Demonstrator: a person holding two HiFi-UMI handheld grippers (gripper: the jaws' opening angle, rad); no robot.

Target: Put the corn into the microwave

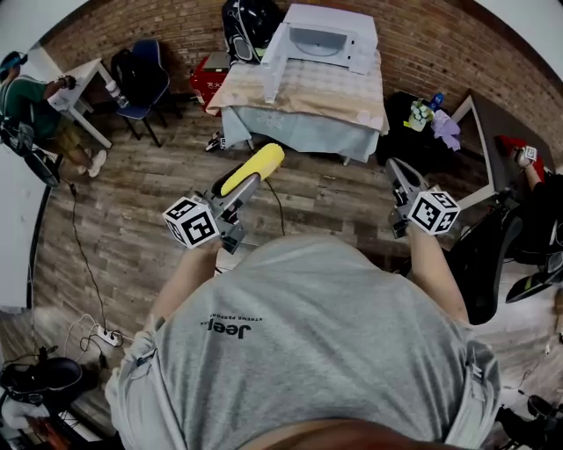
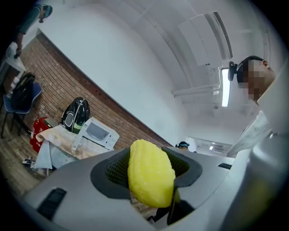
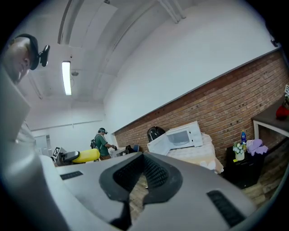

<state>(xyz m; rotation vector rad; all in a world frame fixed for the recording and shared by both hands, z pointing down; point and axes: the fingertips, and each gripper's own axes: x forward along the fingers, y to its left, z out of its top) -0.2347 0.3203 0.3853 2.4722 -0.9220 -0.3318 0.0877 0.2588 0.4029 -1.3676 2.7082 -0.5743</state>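
Note:
The yellow corn [image 1: 252, 169] [image 2: 150, 176] sticks out forward from my left gripper [image 1: 249, 182] [image 2: 151, 168], whose jaws are shut on it with the dark pads against both sides. It also shows small at the left of the right gripper view as the corn [image 3: 84, 156]. The white microwave [image 1: 321, 42] [image 2: 97, 132] [image 3: 180, 136] stands ahead on a cloth-covered table [image 1: 299, 101] with its door swung open to the left. My right gripper [image 1: 393, 169] [image 3: 143, 176] is held level at the right, shut, with nothing between its pads.
Wooden floor lies between me and the table. A blue chair [image 1: 145, 79] and a white desk with a person [image 1: 26, 101] are at the far left. A black bag [image 1: 251, 22] sits beside the microwave. A black cabinet [image 1: 413, 132] with flowers stands right. Cables [image 1: 97, 332] trail lower left.

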